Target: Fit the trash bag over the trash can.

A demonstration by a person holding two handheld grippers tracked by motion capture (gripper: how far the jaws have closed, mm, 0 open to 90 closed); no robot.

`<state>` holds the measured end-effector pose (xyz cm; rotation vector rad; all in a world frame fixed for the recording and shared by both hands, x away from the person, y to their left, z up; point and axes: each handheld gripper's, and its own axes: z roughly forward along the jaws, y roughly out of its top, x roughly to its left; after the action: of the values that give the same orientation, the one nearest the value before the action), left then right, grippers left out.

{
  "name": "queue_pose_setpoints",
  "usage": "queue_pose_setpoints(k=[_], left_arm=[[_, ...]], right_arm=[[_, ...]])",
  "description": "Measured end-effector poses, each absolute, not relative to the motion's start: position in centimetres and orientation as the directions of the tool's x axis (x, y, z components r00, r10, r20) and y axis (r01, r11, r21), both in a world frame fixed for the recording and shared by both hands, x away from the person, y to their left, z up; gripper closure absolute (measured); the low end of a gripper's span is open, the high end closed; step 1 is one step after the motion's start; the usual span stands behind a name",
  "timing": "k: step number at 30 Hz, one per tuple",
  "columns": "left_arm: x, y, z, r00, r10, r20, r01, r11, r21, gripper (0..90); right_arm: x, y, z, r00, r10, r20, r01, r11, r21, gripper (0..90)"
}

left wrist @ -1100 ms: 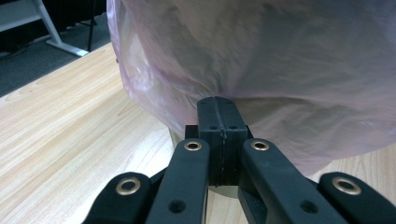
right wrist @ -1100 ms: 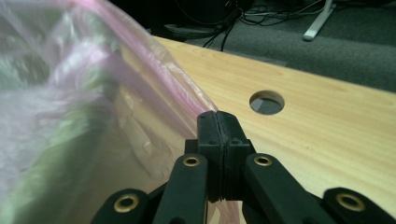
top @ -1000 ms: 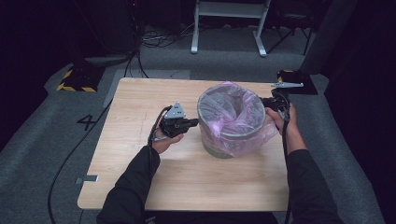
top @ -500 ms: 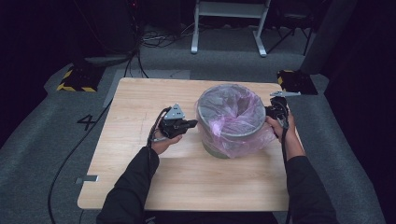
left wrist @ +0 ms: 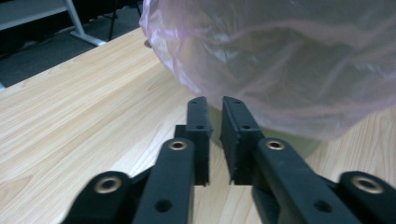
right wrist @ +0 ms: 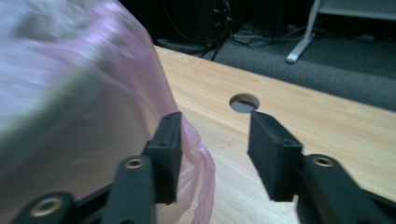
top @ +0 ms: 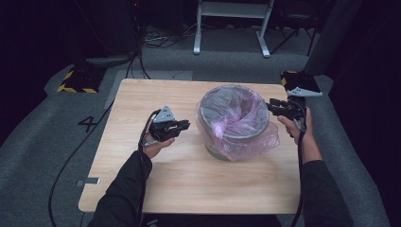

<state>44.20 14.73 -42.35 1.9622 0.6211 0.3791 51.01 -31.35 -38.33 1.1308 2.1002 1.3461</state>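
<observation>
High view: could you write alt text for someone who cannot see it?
A grey bin lined with a pink plastic bag stands on a wooden table. A person's left claw and right claw flank it, both clear of the bag.

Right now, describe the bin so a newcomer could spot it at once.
Find the wooden table in the middle of the grey floor. On its right half, toward the far edge, stands the bin, round and grey, between the two grippers. What sets it apart is the thin pink bag lining it, folded over the rim and hanging loose down its sides.
</observation>
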Motion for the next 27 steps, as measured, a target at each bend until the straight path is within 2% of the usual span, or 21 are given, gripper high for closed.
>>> queue_pose_setpoints(k=[7, 10, 14, 17, 20, 27], left_arm=[[42.7, 15.3, -43.1, 0.816, 0.577, 0.029, 0.27, -0.425, 0.864, 63.5], [42.4, 15.1, -43.6, 0.814, 0.579, 0.035, 0.286, -0.452, 0.845, 56.2], [42.1, 14.7, -44.3, 0.813, 0.581, 0.028, 0.317, -0.483, 0.816, 40.8], [41.7, 14.7, -44.9, 0.822, 0.569, -0.014, 0.347, -0.482, 0.804, 26.9], [41.1, 14.7, -45.3, 0.816, 0.578, -0.001, 0.35, -0.492, 0.797, 23.6], [39.8, 15.6, -46.6, 0.823, 0.567, -0.037, 0.378, -0.498, 0.78, 20.3]], right_arm=[[49.0, -31.7, -35.9, -0.658, 0.75, 0.068, 0.354, 0.228, 0.907, 41.4], [48.3, -31.5, -34.9, -0.662, 0.749, 0.039, 0.324, 0.239, 0.915, 40.4], [47.6, -31.6, -33.9, -0.664, 0.747, 0.034, 0.308, 0.232, 0.923, 33.8], [47.2, -31.5, -33.3, -0.671, 0.742, 0.018, 0.298, 0.247, 0.922, 30.5], [46.8, -31.2, -32.9, -0.675, 0.738, 0.01, 0.292, 0.255, 0.922, 27.0], [46.2, -30.4, -32.0, -0.71, 0.704, -0.006, 0.259, 0.269, 0.928, 22.9]])
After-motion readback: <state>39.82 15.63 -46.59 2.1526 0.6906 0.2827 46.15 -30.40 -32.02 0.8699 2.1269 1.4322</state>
